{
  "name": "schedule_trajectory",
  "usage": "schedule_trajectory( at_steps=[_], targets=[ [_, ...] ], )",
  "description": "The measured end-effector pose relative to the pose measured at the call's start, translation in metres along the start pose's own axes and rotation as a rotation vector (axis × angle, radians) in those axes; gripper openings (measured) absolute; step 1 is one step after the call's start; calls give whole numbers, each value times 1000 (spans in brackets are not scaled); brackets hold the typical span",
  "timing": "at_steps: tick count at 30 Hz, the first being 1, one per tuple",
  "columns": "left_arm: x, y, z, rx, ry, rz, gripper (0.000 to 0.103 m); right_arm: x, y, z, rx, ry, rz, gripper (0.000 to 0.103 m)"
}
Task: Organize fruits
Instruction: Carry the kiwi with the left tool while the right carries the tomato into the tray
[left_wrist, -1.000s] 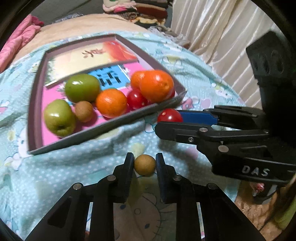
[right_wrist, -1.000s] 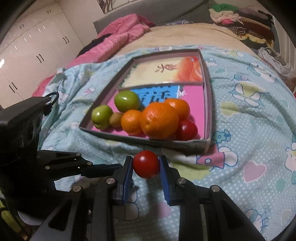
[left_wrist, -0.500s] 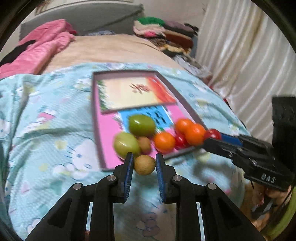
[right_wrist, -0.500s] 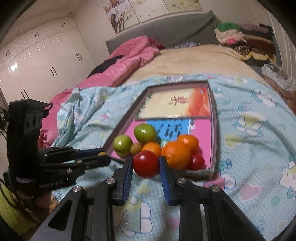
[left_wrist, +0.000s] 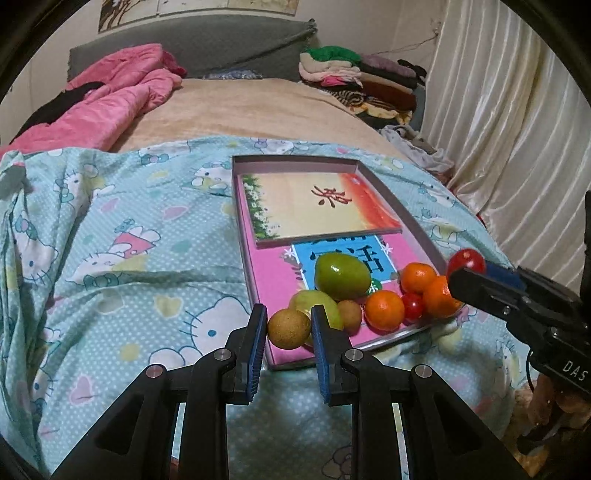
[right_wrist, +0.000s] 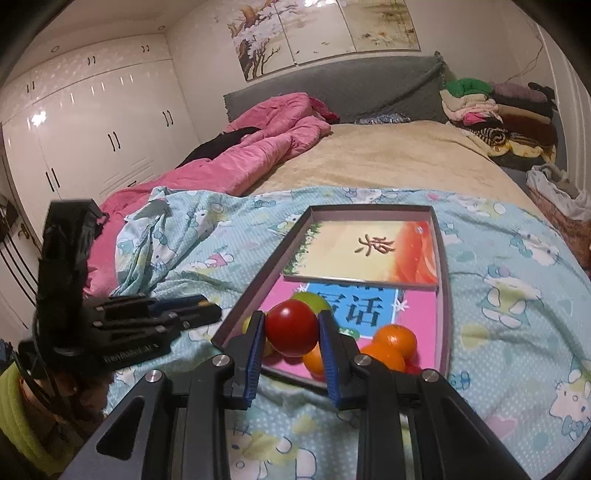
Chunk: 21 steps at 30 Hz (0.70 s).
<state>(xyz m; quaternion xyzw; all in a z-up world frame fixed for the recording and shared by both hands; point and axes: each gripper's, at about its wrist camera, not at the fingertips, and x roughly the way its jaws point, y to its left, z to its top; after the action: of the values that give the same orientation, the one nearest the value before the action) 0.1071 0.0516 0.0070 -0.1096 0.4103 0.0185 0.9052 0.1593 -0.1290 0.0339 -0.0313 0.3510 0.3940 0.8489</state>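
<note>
The left gripper (left_wrist: 289, 328) clamps a small brown round fruit (left_wrist: 289, 328) between its blue pads, with the shallow box (left_wrist: 421, 236) of fruit just beyond its tips. The right gripper (right_wrist: 291, 326) clamps a red tomato (right_wrist: 291, 326), held above the box's near corner and the oranges (right_wrist: 395, 339).

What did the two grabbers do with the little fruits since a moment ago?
Both lifted up off the blanket. The left gripper carries the brown fruit, the right gripper the red tomato, toward the near end of the tray. Both jaws stayed shut on them; the fruit pile in the tray stayed put.
</note>
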Motion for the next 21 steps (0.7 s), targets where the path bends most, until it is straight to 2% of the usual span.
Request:
schedule_trajectory(
  at_steps=[6,21],
  targets=[
    [11,-1,-2,-15,38,-24,25,10,5,2,-13,7,-11,29],
    [23,-3,-4,-4,70,-8,25,31,10,4,-58,26,-45,29]
  ],
)
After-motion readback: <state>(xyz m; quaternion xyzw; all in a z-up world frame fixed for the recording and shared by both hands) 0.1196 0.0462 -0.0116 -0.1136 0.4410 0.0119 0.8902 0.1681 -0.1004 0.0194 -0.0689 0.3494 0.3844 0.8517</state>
